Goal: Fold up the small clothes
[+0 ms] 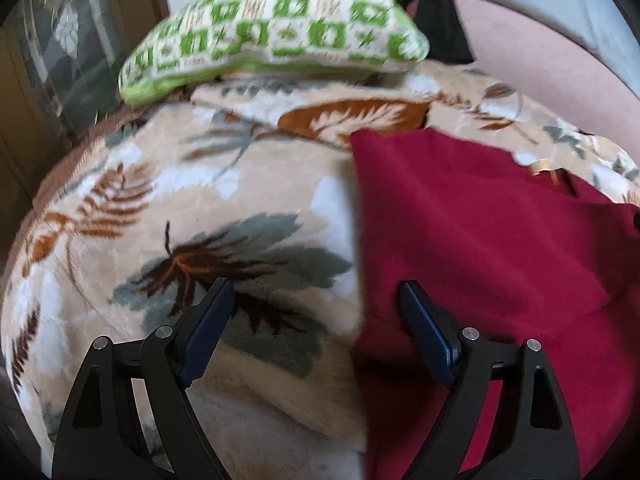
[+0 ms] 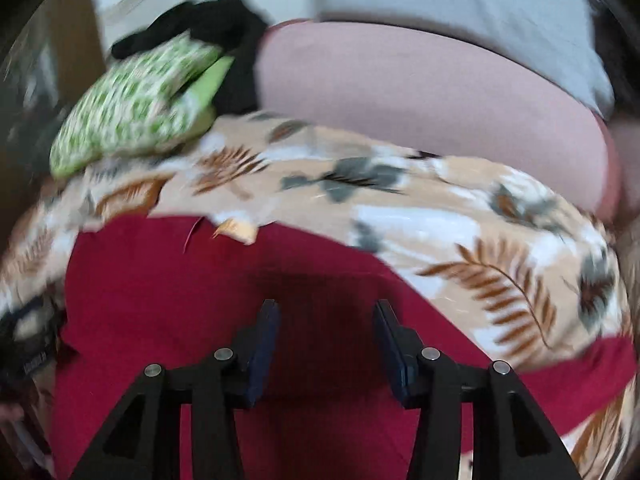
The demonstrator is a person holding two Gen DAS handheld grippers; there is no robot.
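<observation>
A dark red garment (image 1: pixel 480 240) lies flat on a beige leaf-patterned blanket (image 1: pixel 180 208). In the left wrist view it fills the right half; its left edge runs down the middle. My left gripper (image 1: pixel 318 288) is open and empty, straddling that left edge just above it. In the right wrist view the red garment (image 2: pixel 200 280) spreads across the lower frame with a small tan tag (image 2: pixel 236 230) at its far edge. My right gripper (image 2: pixel 326 308) is open and empty, hovering over the garment's middle.
A green-and-white patterned cushion (image 1: pixel 276 32) lies at the blanket's far end, with black clothing (image 1: pixel 436 12) behind it. A pink surface (image 2: pixel 420 92) lies beyond the blanket (image 2: pixel 500 248). Both views are motion-blurred.
</observation>
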